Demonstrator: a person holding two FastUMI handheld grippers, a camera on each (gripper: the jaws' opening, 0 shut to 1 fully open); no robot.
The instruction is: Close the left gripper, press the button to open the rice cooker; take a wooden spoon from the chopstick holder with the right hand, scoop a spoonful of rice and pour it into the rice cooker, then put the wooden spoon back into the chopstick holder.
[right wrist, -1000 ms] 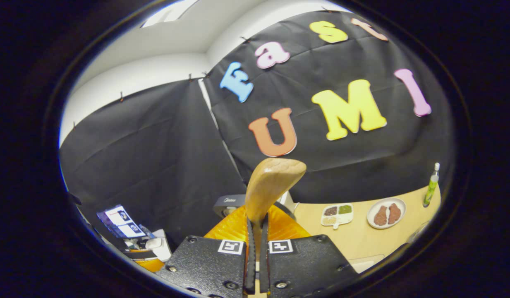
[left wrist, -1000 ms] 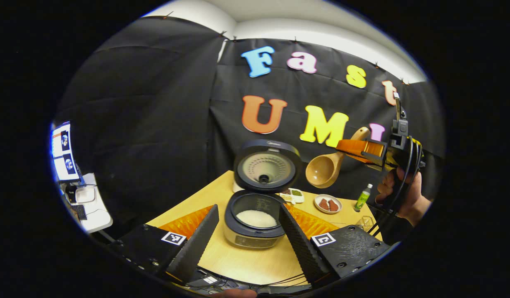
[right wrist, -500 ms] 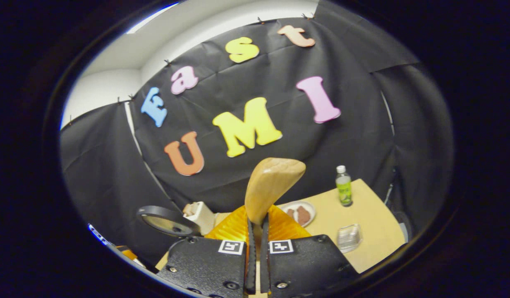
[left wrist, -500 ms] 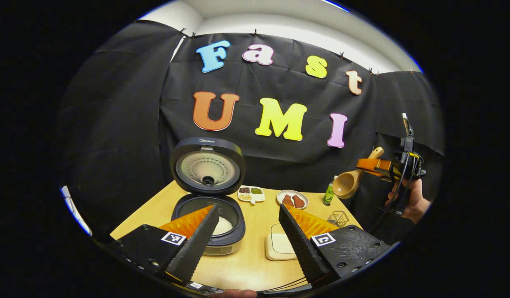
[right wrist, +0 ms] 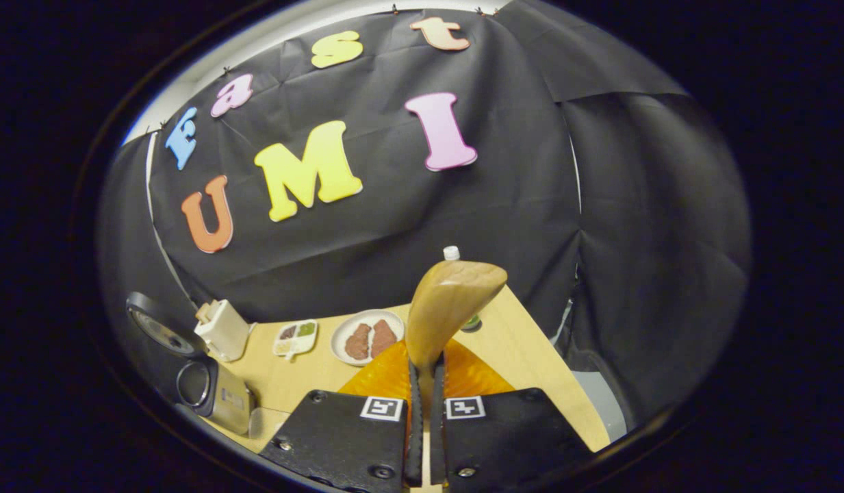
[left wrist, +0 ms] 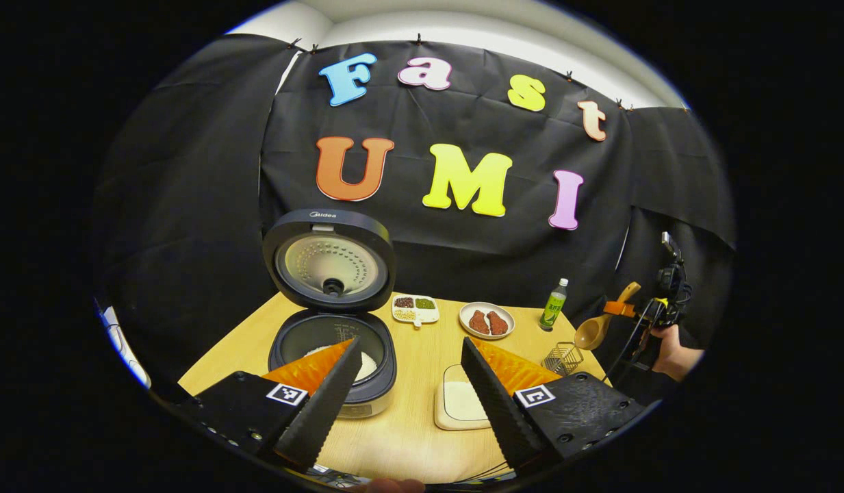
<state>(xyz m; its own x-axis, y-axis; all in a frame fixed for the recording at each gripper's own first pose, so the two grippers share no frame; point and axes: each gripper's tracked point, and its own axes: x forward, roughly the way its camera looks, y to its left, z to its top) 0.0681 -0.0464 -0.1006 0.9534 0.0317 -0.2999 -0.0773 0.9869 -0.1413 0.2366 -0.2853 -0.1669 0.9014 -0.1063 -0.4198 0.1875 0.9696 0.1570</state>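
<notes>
Wooden spoon [right wrist: 449, 308] clamped in right gripper [right wrist: 425, 411], above table [right wrist: 531, 356].

Smooth wooden spoon [right wrist: 449, 308], matt wood-grain table [left wrist: 408, 431], wire chopstick holder [left wrist: 562, 357].

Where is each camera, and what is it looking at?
Left gripper view: rides the left gripper, facing the open rice cooker on the table; its own spread fingers show, with the right gripper farther off.
Right gripper view: rides the right gripper, facing the wall; its fingers pinch the wooden spoon.
Both show the meat plate and rice cooker.
</notes>
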